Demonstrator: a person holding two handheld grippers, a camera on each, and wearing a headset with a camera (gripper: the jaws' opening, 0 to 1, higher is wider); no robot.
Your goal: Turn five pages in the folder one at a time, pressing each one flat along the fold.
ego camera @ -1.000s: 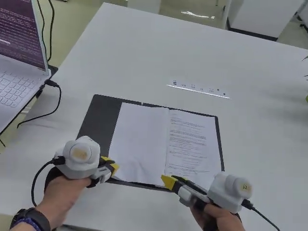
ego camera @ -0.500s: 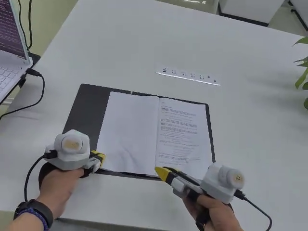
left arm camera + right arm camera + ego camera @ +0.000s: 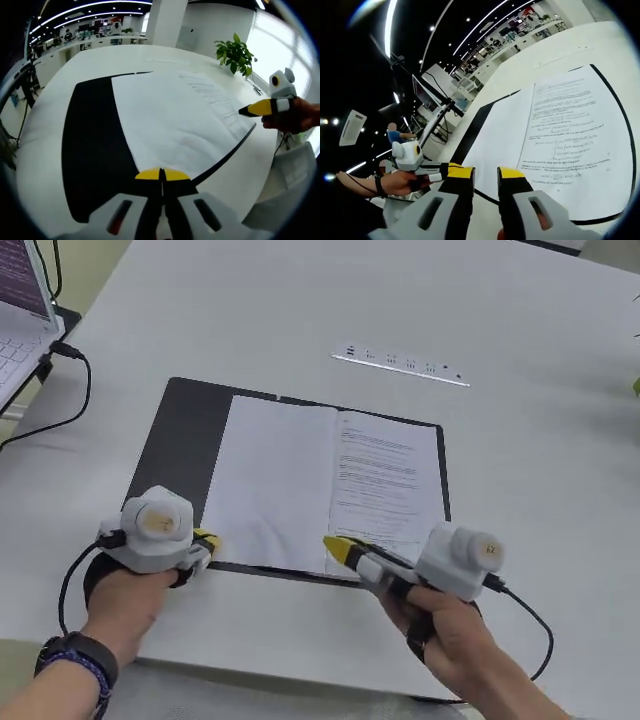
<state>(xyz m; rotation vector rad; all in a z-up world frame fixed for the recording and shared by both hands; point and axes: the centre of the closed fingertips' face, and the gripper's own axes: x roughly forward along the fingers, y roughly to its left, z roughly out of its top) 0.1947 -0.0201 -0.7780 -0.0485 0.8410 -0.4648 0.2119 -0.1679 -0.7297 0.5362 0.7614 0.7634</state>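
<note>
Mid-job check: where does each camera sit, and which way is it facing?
Head view: on the headset, looking down at the open folder on the table; left hand with left gripper, right hand with right gripper show.
Left gripper view: at the folder's near edge, facing across the pages toward a plant; its shut fingers show.
Right gripper view: by the fold's near end, facing up the printed page; its open fingers show.
Shared: each gripper view catches the other gripper and hand.

Left claw (image 3: 206, 540) and right claw (image 3: 338, 548): white, yellow-tipped, black-cabled.
</note>
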